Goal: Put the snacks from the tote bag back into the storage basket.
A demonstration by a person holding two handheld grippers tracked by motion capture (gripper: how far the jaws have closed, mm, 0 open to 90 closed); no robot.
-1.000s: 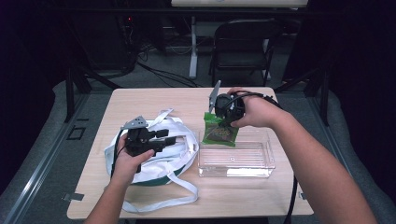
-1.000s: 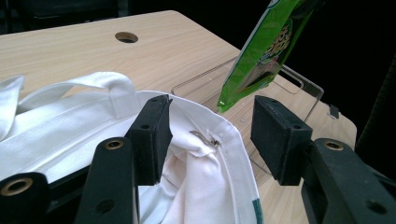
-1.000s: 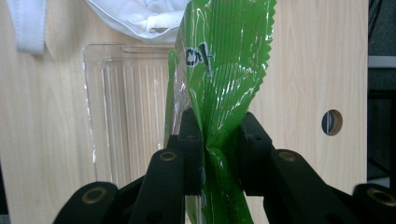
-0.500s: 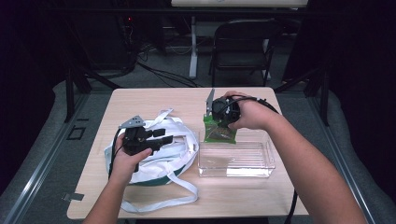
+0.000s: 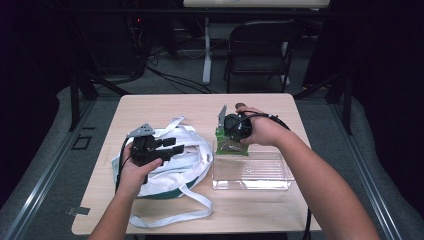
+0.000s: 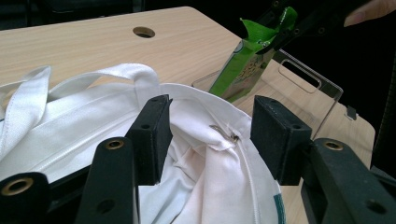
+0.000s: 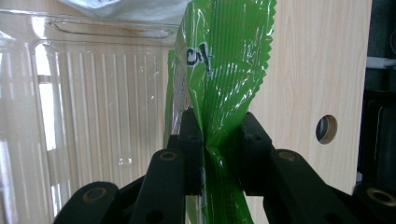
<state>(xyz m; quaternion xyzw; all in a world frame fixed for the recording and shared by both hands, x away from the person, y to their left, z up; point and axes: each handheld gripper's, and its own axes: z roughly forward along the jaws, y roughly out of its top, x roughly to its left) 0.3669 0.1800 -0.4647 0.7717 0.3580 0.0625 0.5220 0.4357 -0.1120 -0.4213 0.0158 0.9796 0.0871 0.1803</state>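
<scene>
Right gripper (image 7: 215, 154) lowered 1 packet (image 7: 222, 70).

The high view looks from above the near edge of the table (image 5: 150, 107), forward and down, and takes in the whole top. The left gripper view sits low and very near the white bag (image 6: 84, 135); it faces across the bag toward the clear box (image 6: 299, 88) and the green packet (image 6: 247, 65). The right gripper view looks down at the same packet (image 7: 224, 70) from very near, with the box (image 7: 93, 93) beside it. All three views share the packet and the box.
</scene>
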